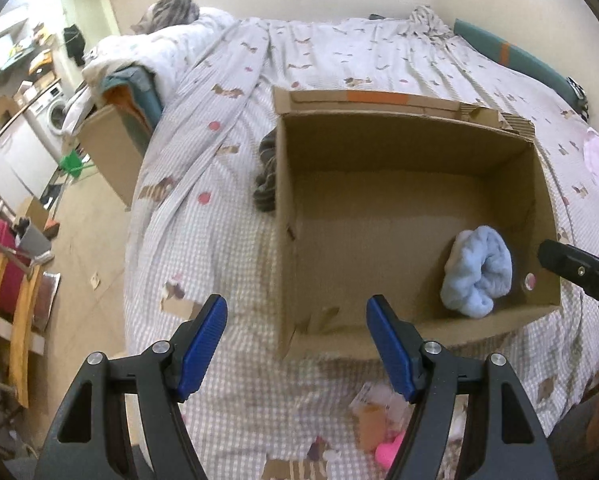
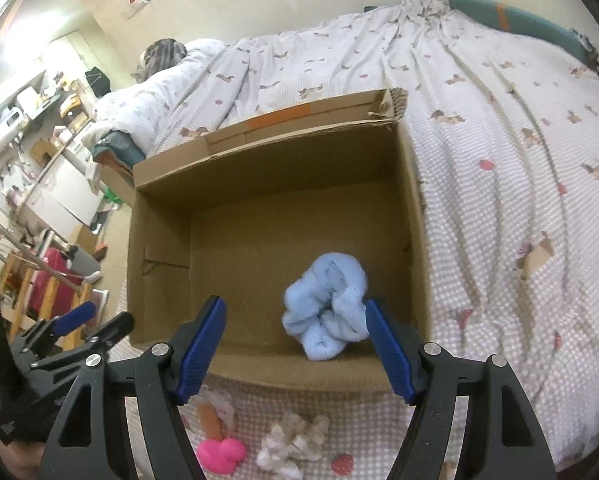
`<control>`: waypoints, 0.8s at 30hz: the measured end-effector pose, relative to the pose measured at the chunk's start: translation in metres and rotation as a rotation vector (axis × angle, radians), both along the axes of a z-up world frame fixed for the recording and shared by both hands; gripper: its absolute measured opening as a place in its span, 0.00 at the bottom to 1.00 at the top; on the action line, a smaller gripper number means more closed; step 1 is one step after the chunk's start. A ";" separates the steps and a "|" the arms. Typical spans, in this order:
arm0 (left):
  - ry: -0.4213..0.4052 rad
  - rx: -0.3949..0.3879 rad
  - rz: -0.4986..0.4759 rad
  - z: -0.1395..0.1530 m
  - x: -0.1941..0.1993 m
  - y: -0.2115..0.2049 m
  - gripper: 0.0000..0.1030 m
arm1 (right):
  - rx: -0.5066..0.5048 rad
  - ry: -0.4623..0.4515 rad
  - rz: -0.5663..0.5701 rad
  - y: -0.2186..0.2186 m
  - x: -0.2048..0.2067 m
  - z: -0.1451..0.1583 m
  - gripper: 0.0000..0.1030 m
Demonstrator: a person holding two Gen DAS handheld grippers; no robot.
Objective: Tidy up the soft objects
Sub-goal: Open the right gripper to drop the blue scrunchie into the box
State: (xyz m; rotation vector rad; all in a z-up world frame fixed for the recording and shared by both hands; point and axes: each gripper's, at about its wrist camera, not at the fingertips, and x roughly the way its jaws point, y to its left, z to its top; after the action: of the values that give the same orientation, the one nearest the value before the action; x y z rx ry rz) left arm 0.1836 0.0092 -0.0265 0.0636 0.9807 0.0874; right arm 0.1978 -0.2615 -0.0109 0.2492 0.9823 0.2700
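Here, 1 rolled, fluffy light-blue sock bundle (image 2: pixel 326 306) lies inside the open brown cardboard box (image 2: pixel 167 216) on the checked bedsheet (image 2: pixel 499 208), near its front-right corner. Left gripper (image 1: pixel 296 346) and right gripper (image 2: pixel 295 346) both gape wide, holding nothing.

A lived-in home bedroom: a bed (image 1: pixel 339 60) under a patterned quilt, a washing machine (image 1: pixel 53 114) and cluttered shelves (image 2: pixel 27 108) beyond it.
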 end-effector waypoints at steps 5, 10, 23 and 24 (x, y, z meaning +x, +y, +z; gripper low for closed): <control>-0.004 -0.020 0.030 0.003 -0.017 0.011 0.67 | -0.002 0.013 -0.009 -0.004 -0.015 -0.001 0.74; -0.006 -0.044 0.055 0.006 -0.033 0.017 0.67 | -0.012 0.038 -0.022 -0.007 -0.028 -0.005 0.74; 0.043 -0.099 0.065 -0.001 -0.063 0.018 0.67 | 0.041 0.157 -0.011 -0.017 -0.064 -0.027 0.74; 0.049 -0.105 0.067 -0.001 -0.063 0.018 0.67 | 0.049 0.174 -0.008 -0.017 -0.066 -0.030 0.74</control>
State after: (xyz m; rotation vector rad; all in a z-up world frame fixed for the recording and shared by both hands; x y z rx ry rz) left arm 0.1204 0.0274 -0.0279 -0.0643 1.0352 0.0960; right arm 0.1315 -0.2789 -0.0411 0.3253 1.1471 0.2688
